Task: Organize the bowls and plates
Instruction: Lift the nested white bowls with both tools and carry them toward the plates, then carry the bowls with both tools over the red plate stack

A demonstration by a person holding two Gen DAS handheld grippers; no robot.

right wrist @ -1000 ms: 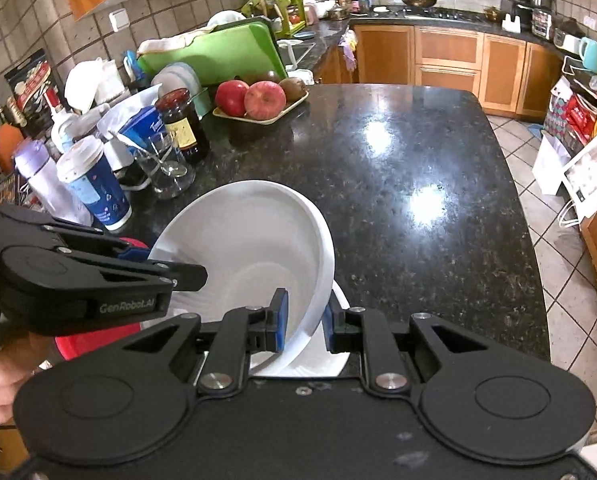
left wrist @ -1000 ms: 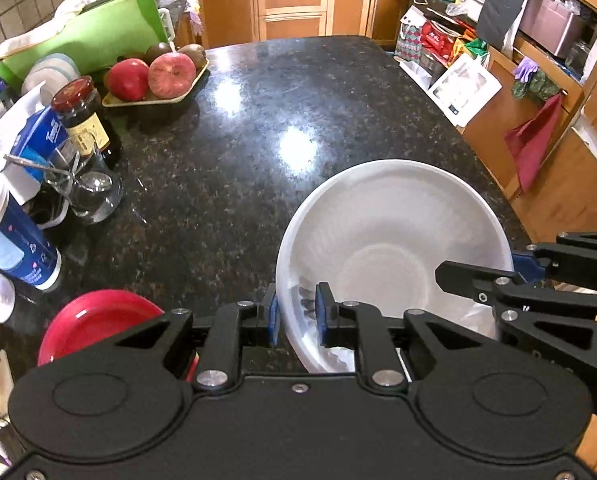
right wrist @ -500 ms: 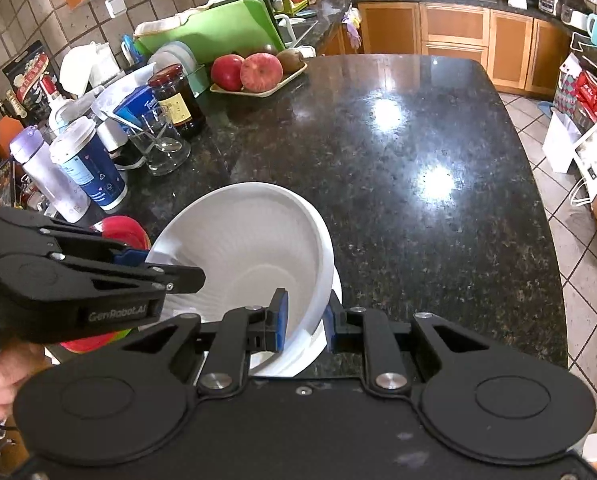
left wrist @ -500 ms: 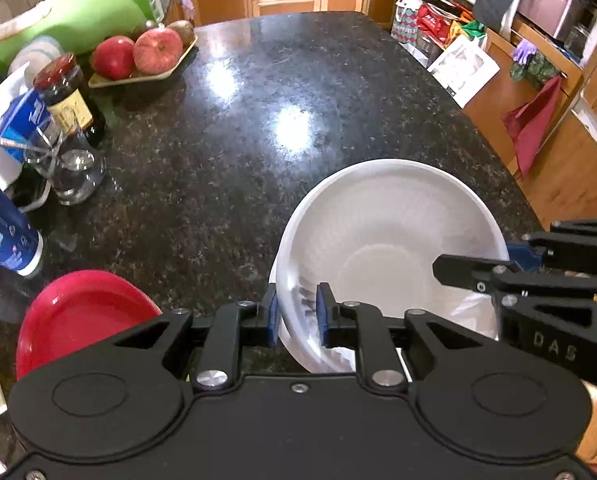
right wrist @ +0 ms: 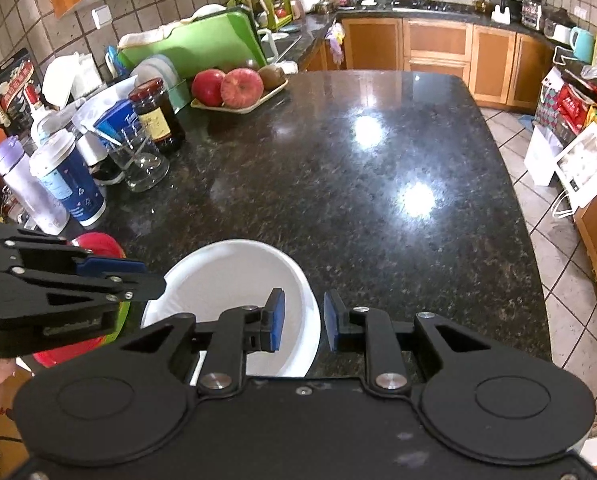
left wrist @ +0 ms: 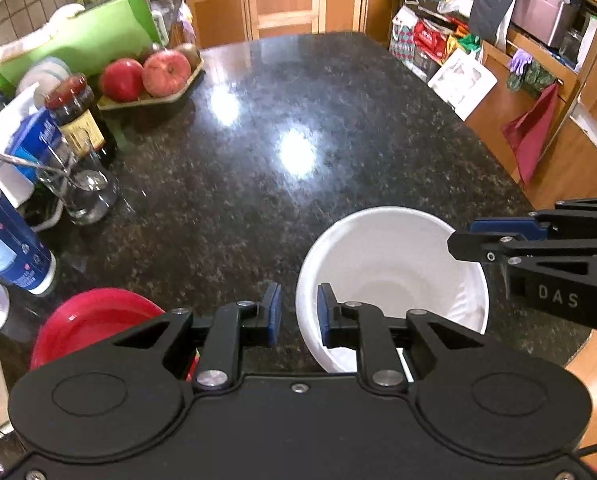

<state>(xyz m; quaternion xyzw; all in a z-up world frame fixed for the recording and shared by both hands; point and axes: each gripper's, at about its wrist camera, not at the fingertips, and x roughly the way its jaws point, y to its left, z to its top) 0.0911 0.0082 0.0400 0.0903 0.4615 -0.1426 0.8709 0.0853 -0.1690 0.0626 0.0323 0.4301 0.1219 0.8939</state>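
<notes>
White bowl | lower centre of frame, on black granite counter | left gripper jaws just opening, slightly apart astride near rim, pads clear | right gripper likewise, opposite rim | red plate lower left.

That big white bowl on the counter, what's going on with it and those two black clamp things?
A person is tidying dishes with a handheld two-finger gripper in each hand. The left gripper and right gripper each straddle an opposite side of the large white plastic bowl's rim, and both have just been opening, so the pads no longer pinch it. The bowl sits at the near edge of the black granite counter, beside a round red plate.
</notes>
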